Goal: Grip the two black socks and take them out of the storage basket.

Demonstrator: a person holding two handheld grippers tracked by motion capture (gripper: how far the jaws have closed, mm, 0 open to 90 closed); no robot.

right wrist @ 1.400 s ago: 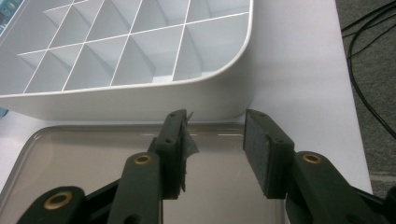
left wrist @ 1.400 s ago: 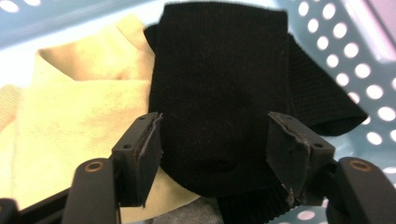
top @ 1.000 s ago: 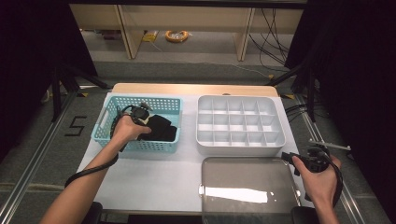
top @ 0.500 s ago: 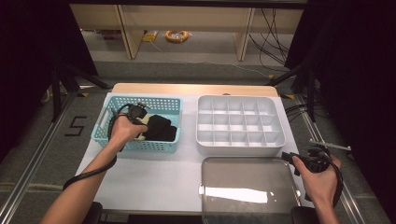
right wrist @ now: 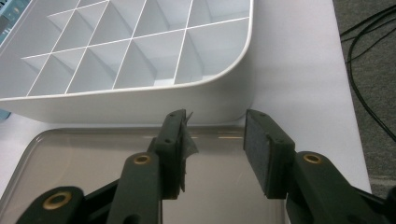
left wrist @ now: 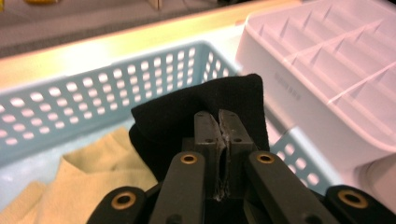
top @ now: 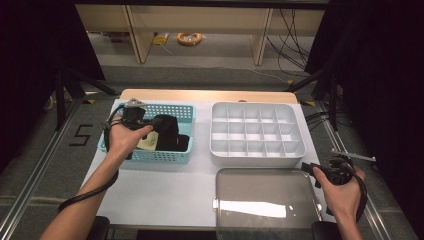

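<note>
A teal perforated basket (top: 150, 156) at the table's left holds a black cloth (top: 170, 134) and a pale yellow cloth (top: 146, 144). My left gripper (top: 152, 126) is shut on a fold of the black cloth (left wrist: 187, 112), which hangs lifted over the basket (left wrist: 93, 98); its fingertips (left wrist: 205, 123) pinch the fabric tight above the yellow cloth (left wrist: 79, 172). My right gripper (top: 312, 170) rests at the table's right edge. In its own view the right gripper (right wrist: 215, 123) stands open over a clear lid (right wrist: 93, 163), with nothing between its pads.
A white compartment box (top: 257, 135) with several empty cells sits right of the basket, close to the black cloth (left wrist: 327, 70). The clear lid (top: 265, 200) lies flat in front of it. Cables trail on the floor at the right (right wrist: 369, 60).
The left hand has drawn back to the left and risen, pulling the black cloth up out of the basket. The right hand has stayed where it was.
</note>
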